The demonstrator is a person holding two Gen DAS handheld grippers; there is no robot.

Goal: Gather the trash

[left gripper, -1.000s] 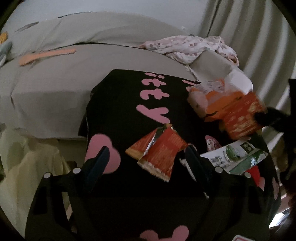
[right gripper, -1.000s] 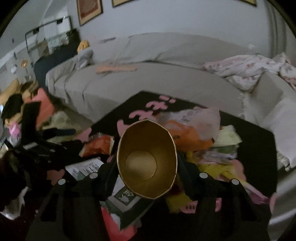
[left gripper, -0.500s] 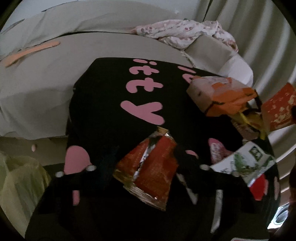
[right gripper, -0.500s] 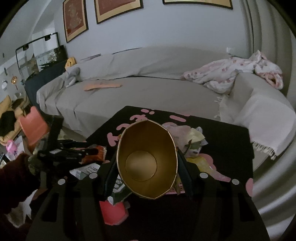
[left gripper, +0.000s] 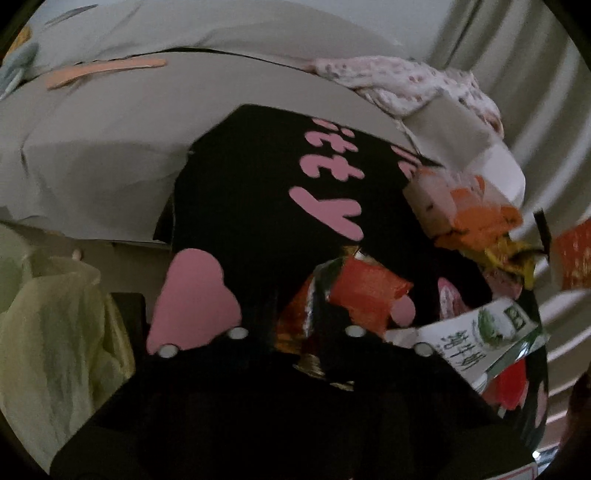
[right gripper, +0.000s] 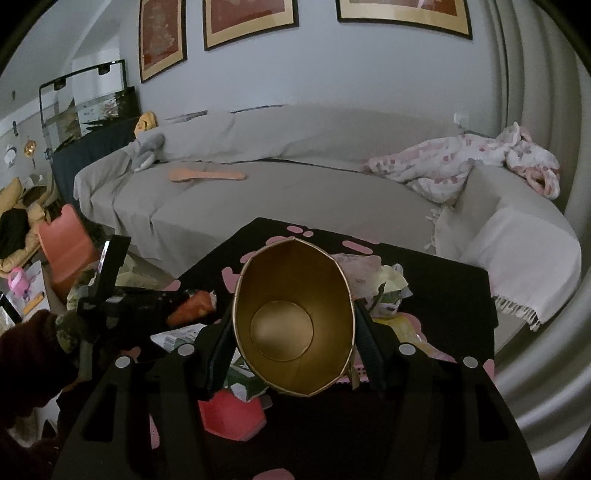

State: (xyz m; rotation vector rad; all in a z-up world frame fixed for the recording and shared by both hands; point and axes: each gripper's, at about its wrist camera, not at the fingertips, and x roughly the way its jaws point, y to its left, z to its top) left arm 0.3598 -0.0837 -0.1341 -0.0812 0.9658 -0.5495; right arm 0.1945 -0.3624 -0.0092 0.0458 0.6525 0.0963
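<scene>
Grey sofa, pink-spotted blanket, framed pictures, black pink-patterned table

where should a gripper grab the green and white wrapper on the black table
Grip the green and white wrapper by its raised near corner, coming in low from the table's front edge. It looks like a thin sheet that partly overlaps other trash, so a lifted edge probably gives the fingers something to pinch, while a grab from straight above likely would not.

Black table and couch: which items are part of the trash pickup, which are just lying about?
Job:
red wrapper, pinched in the left gripper
gold cup, held by the right gripper
green-and-white packet
orange-and-white bag

Lying about:
pink spotted blanket
grey plush toy
framed pictures
</scene>
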